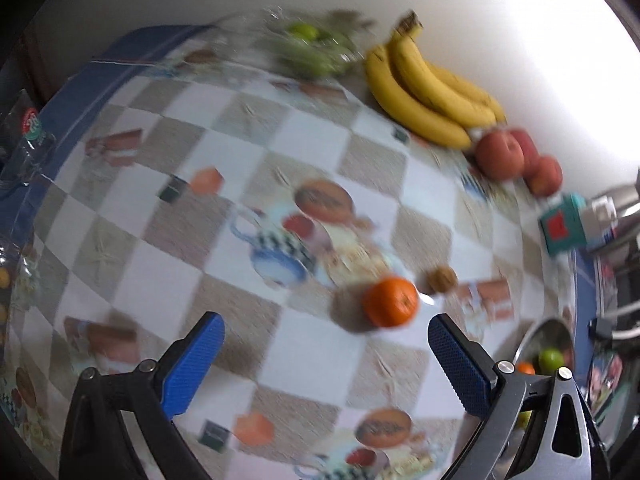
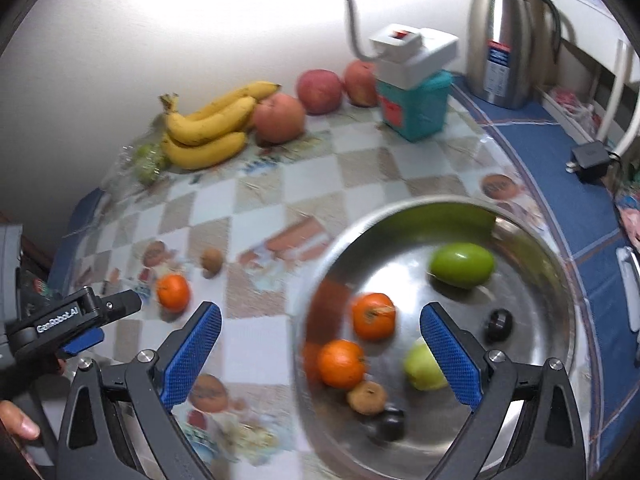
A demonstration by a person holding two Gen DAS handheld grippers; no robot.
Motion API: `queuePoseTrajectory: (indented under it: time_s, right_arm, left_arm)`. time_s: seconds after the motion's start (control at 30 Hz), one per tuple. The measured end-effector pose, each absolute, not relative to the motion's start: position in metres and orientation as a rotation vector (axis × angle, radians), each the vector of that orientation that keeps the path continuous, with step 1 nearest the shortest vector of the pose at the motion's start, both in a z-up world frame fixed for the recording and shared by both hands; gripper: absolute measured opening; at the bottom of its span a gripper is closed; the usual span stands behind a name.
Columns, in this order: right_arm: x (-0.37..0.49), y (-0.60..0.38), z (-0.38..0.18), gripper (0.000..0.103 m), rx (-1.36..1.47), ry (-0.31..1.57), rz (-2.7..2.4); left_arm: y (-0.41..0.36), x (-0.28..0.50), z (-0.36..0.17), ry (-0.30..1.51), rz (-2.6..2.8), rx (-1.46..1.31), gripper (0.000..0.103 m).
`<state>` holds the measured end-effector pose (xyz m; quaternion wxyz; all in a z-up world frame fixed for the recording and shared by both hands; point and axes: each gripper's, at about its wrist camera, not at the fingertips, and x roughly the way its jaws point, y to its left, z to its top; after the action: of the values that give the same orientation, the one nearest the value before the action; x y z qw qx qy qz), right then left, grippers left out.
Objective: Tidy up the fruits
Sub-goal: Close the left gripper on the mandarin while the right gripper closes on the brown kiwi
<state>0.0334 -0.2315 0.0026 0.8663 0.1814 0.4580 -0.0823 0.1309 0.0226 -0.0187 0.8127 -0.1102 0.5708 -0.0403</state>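
A loose tangerine [image 1: 391, 301] lies on the checked tablecloth just ahead of my open left gripper [image 1: 326, 330], with a small brown fruit [image 1: 442, 279] behind it. The same tangerine [image 2: 173, 292] and brown fruit [image 2: 211, 260] show in the right wrist view, near the left gripper [image 2: 96, 322]. My right gripper [image 2: 320, 320] hangs open and empty over a steel bowl [image 2: 532, 240]. The bowl holds two tangerines [image 2: 373, 316], a green fruit [image 2: 462, 265], a pale green fruit [image 2: 422, 368], a brown fruit [image 2: 366, 398] and dark fruits [image 2: 499, 325].
Bananas [image 2: 206, 128], several red apples [image 2: 319, 91] and a bag of green fruit [image 2: 146, 162] line the wall. A teal box with a lamp [image 2: 414, 100], a steel thermos [image 2: 500, 40] and a charger [image 2: 590, 158] stand at the right. A person's hand [image 2: 18, 420] is lower left.
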Motion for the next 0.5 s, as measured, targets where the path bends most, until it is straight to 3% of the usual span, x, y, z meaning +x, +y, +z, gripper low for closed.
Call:
queuePoseTrajectory:
  time_s: [0.27,0.33,0.4,0.5]
  right_arm:
    - [0.082,-0.204,-0.005,0.099,0.397,0.976,-0.111]
    - [0.093,-0.202,-0.01,0.094,0.401,0.987,-0.113]
    - [0.105,-0.202,-0.017,0.072,0.422,1.007,-0.103]
    - [0.122,-0.2,-0.03,0.066,0.46,1.05,-0.081]
  left_arm:
    - [0.016,0.145,-0.042,1.259,-0.188,-0.27,0.103]
    - [0.005,0.146,-0.046,1.259,-0.219,-0.241,0.102]
    - [-0.003,0.147,-0.048,1.253,-0.235,-0.208,0.1]
    - [-0.013,0.149,-0.05,1.243,-0.27,-0.184,0.091]
